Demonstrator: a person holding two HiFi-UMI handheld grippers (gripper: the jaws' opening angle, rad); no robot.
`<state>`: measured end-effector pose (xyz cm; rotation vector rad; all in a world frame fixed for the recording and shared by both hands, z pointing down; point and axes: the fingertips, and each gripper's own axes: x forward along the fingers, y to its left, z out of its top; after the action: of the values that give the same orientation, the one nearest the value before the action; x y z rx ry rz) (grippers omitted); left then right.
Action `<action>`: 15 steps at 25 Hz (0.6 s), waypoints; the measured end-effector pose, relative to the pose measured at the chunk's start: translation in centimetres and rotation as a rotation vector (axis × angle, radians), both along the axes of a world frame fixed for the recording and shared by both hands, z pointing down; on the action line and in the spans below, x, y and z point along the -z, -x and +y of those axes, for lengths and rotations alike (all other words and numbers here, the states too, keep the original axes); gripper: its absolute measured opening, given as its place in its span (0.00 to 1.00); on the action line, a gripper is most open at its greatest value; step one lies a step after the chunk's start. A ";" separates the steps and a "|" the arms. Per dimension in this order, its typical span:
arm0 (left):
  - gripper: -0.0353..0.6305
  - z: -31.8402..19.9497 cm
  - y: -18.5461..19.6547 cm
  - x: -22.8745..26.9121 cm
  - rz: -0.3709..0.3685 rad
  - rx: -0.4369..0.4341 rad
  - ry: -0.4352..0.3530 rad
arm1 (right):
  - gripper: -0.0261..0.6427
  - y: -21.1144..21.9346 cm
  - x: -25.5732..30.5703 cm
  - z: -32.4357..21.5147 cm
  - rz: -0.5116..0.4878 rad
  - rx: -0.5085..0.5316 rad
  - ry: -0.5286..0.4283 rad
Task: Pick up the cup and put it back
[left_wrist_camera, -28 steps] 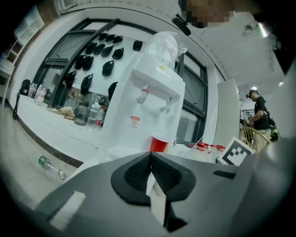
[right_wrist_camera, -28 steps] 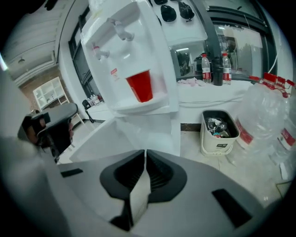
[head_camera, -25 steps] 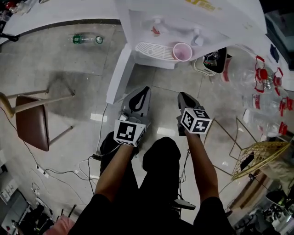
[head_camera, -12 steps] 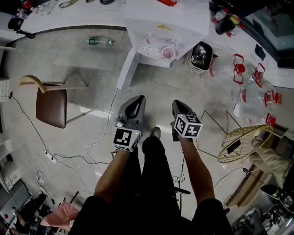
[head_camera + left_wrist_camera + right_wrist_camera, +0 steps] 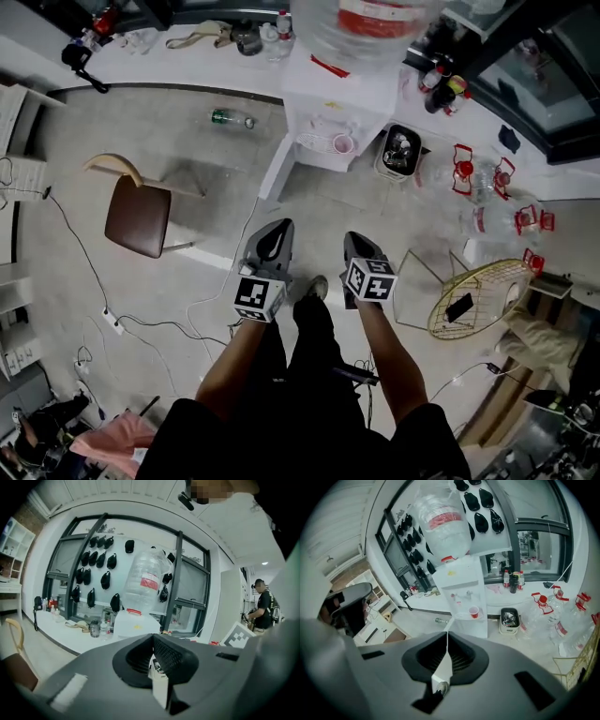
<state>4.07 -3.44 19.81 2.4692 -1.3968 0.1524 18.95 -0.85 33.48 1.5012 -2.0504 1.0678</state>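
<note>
Both grippers were held low in front of the person, side by side and apart from each other, above the tiled floor [image 5: 187,178]. The left gripper [image 5: 280,225] had its jaws pressed together with nothing between them, and the right gripper [image 5: 351,237] was the same, fully closed and empty.

The red cup [image 5: 343,143] stood upright at the right end of the white drip tray [image 5: 315,142] on the front of the water dispenser [image 5: 330,101], well apart from both grippers. A big water bottle [image 5: 373,26] sat upside down on top of the dispenser. Just beside the dispenser on its right stood a full trash bin [image 5: 401,151], and further right empty water jugs [image 5: 476,174] lay on the floor. A chair [image 5: 139,216] with a brown seat stood at the left.
</note>
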 end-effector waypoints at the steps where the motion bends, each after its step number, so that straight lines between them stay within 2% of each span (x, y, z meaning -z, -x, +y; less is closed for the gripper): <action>1: 0.06 0.3 0.4 0.9 -0.001 0.004 -0.003 | 0.04 0.1 1.0 0.1 0.000 -0.005 -0.010; 8: 0.06 1.1 3.7 6.3 0.024 0.005 -0.022 | 0.04 1.9 8.7 0.2 0.010 -0.052 -0.100; 15: 0.06 1.1 4.8 12.9 0.030 -0.046 -0.104 | 0.04 3.4 16.8 0.0 0.031 -0.083 -0.221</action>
<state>-0.69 -2.31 6.95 2.5782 -1.3696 0.0538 15.52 -0.87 16.67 1.7121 -2.1588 0.8639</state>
